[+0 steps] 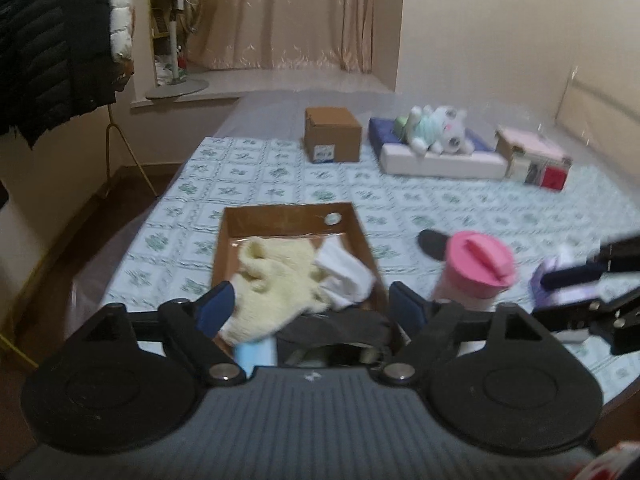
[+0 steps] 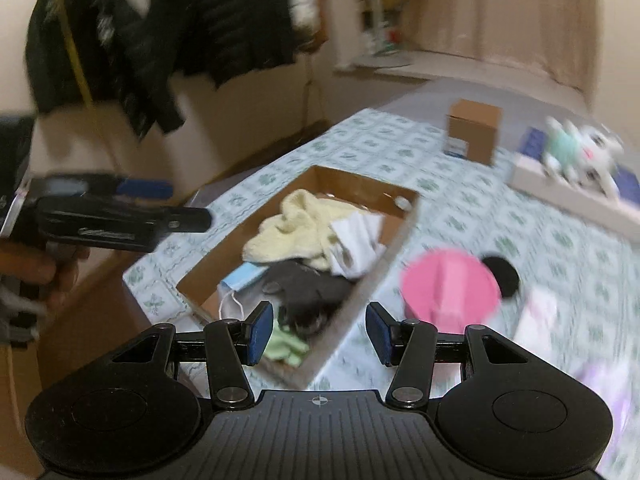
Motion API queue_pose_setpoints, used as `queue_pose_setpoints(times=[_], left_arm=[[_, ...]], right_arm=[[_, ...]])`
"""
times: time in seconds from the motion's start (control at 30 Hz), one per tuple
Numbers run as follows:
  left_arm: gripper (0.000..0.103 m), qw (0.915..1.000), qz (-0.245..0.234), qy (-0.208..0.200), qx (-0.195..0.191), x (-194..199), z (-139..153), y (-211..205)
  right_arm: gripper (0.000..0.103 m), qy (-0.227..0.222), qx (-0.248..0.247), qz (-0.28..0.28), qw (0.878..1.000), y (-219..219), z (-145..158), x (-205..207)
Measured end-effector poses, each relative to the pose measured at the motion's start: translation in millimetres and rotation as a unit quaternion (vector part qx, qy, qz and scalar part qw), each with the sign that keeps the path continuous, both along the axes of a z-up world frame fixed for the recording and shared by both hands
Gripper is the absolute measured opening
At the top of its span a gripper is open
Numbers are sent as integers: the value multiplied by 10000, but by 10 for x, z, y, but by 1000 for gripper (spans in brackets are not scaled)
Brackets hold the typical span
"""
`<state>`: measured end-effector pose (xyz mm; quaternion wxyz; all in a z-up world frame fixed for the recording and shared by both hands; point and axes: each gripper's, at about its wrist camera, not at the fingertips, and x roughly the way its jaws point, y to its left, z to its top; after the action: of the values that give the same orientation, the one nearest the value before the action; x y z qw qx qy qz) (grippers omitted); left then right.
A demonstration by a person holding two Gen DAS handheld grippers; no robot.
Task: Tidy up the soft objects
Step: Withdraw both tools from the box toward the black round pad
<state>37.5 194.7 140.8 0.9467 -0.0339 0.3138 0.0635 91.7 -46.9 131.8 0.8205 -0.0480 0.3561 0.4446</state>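
While both grippers, left [image 1: 310,306] and right [image 2: 319,334], hold fingers spread and empty, the shallow cardboard box [image 1: 294,216] cradles a fluffy cream knit [image 1: 276,276], crumpled white socks [image 1: 344,272] and dark cloth [image 2: 308,284].

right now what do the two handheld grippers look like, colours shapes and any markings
Both match. The left gripper and the right gripper each have a grey ribbed body, two black round discs at the sides, black link arms with silver rivets, and two fingers tipped with blue pads. A small white mark sits at the front centre of each body; on the right one it is a crosshair. No cables show.
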Motion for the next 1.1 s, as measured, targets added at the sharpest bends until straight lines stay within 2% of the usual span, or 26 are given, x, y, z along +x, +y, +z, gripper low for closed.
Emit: queue_pose_setpoints(times=[0.1,0.23,0.4,0.5,0.63,0.87,1.1], left_arm=[[86,9997,6,-182,-134,-153,-60,-228],[87,9976,101,-474,-501,-302,-115,-477],[87,9960,83,-630,-622,-384,-215,-828],[87,9973,-78,-578,-438,-389,-310,-1062],[87,9981,-346,-484,-169,-376,-459,-1330],[87,9965,-661,-78,-512,-296,-663,-1560],[87,9958,-781,77,-461,-279,-749,-1671]], right_arm=[[52,159,164,-529,9983,-399,-176,-129],[52,263,253,-1149,9927,-868,-380,-274],[52,370,391,-1733,9834,-1373,-513,-423],[52,344,462,-2054,9770,-1599,-549,-484],[52,239,521,-2355,9702,-1795,-539,-533],[52,158,519,-2585,9645,-1929,-577,-570],[52,145,438,-2641,9634,-1932,-633,-552]])
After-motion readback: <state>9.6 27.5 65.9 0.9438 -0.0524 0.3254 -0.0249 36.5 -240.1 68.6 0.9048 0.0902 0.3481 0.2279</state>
